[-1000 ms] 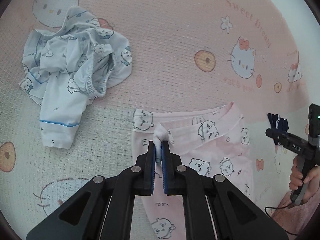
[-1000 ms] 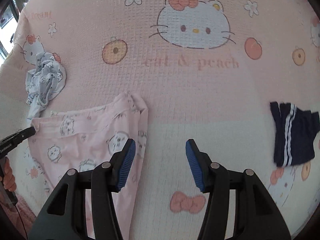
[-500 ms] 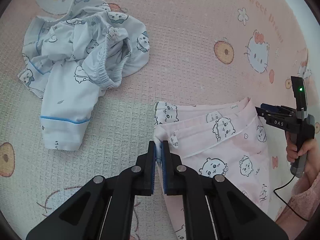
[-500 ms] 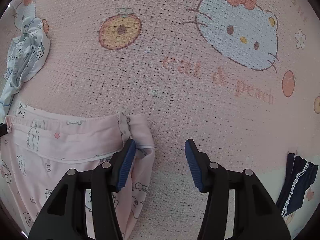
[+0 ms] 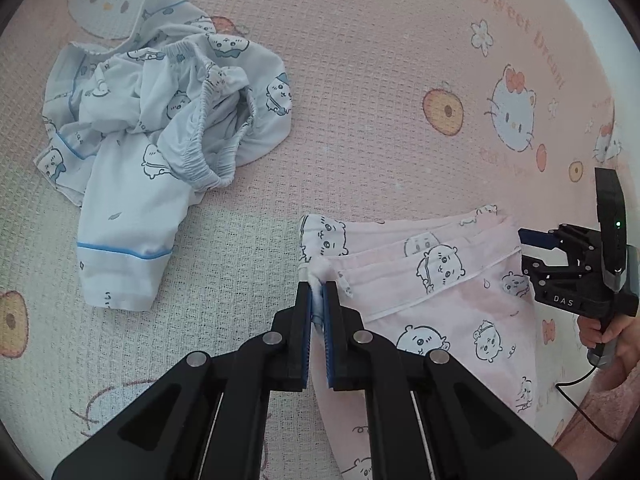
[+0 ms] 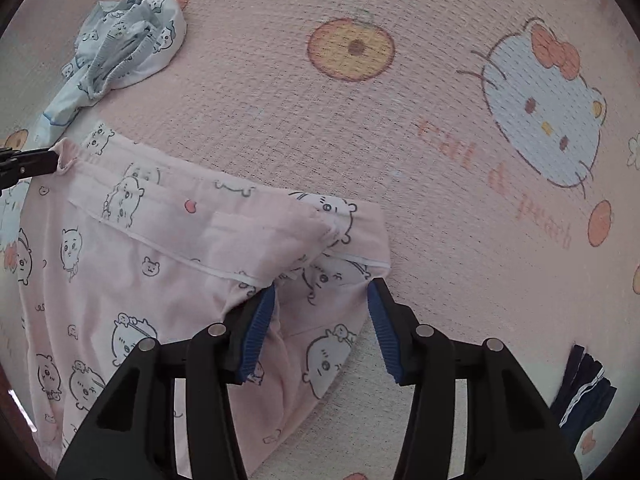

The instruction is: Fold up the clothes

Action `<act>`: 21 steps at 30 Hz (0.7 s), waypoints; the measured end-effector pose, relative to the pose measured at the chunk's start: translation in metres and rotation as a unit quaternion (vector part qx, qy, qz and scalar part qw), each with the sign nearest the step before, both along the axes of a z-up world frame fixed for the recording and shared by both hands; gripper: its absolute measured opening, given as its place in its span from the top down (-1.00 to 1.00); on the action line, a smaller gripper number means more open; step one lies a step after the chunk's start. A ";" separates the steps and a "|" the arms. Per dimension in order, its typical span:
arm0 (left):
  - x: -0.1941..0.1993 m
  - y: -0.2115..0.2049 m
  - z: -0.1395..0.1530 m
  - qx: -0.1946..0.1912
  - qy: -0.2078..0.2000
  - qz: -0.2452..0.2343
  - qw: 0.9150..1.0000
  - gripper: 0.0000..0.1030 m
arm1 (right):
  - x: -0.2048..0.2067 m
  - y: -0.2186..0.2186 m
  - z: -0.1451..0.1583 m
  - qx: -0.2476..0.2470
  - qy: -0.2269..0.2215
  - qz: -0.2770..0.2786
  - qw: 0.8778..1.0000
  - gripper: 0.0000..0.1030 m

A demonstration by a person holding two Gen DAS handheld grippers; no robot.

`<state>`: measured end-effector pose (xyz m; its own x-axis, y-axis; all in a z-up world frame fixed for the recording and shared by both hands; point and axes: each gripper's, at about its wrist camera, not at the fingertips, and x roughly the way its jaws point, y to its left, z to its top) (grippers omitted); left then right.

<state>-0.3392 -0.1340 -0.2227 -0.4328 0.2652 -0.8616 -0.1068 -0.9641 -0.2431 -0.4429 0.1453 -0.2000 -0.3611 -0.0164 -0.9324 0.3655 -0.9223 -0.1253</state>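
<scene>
Pink pyjama bottoms (image 5: 440, 320) printed with cartoon animals lie flat on the bed cover. My left gripper (image 5: 317, 292) is shut on the left corner of their waistband, and the fabric bunches between the blue pads. My right gripper (image 6: 322, 290) is open and points down over the other waistband corner (image 6: 360, 232). Pink cloth (image 6: 160, 280) lies between its fingers, and the pads stand apart from it. In the left wrist view the right gripper (image 5: 524, 249) hovers at the garment's right edge. The left gripper's tip (image 6: 52, 162) shows at the far left of the right wrist view.
A crumpled light blue pyjama set (image 5: 160, 140) lies at the upper left, also seen as a blue heap (image 6: 128, 36). A navy garment with white stripes (image 6: 580, 392) lies at the lower right. A hand (image 5: 604, 332) holds the right gripper's handle. The pink cartoon-cat cover (image 5: 380, 80) spreads under everything.
My right gripper has come down and leftward onto the pink bottoms and rolled; their right waistband corner now lies between its fingers. The left gripper keeps its grip and has barely moved.
</scene>
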 end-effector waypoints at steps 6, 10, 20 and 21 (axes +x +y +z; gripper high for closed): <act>-0.003 0.001 0.000 -0.002 -0.002 -0.004 1.000 0.88 | -0.016 0.008 -0.005 -0.002 0.008 -0.060 0.998 0.04; -0.003 0.003 0.001 -0.007 0.001 -0.009 1.000 0.88 | -0.018 0.016 -0.006 -0.020 -0.008 -0.076 0.997 0.04; -0.005 0.002 -0.002 -0.021 -0.002 -0.005 1.000 0.88 | 0.011 0.042 -0.007 0.079 -0.042 -0.018 0.996 -0.03; -0.004 0.004 -0.001 -0.023 0.001 -0.007 1.000 0.88 | 0.010 0.048 -0.006 0.094 -0.038 -0.024 0.995 -0.05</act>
